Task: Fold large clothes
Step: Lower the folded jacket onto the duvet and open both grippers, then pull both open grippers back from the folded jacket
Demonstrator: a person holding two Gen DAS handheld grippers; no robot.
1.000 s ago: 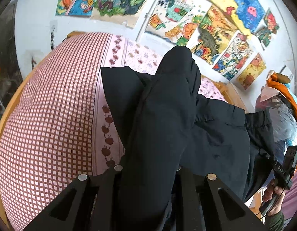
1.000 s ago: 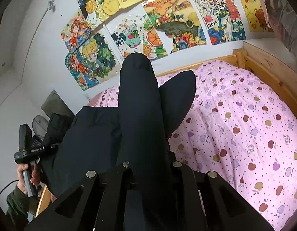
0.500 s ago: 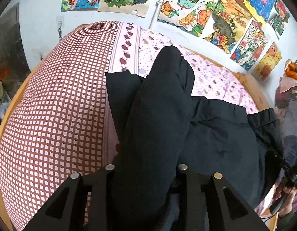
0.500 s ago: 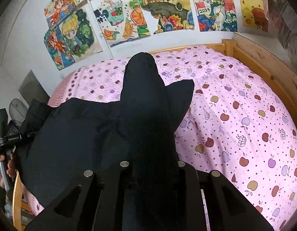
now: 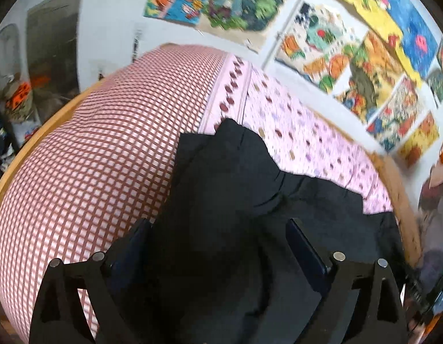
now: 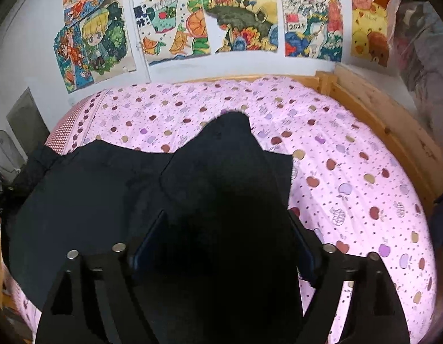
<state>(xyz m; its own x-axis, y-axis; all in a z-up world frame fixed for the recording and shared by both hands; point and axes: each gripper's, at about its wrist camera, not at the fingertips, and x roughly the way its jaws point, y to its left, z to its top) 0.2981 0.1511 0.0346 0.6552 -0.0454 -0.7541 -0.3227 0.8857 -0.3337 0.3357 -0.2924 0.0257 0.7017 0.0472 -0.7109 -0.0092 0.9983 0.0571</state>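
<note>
Black garment: lying on the pink apple-print bed, folded edge at 12 o'clock of both views, no longer pinched and raised as a second ago. Left gripper and right gripper: fingers opening wide, cloth slack between them and apparently not gripped, so this fold judged laid down. Hidden: near edge of cloth under both grippers; seams and garment type lost in uniform black; left view blurred.

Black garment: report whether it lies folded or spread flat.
Folded, partly: the black garment has a layer doubled over itself on the bed.
</note>
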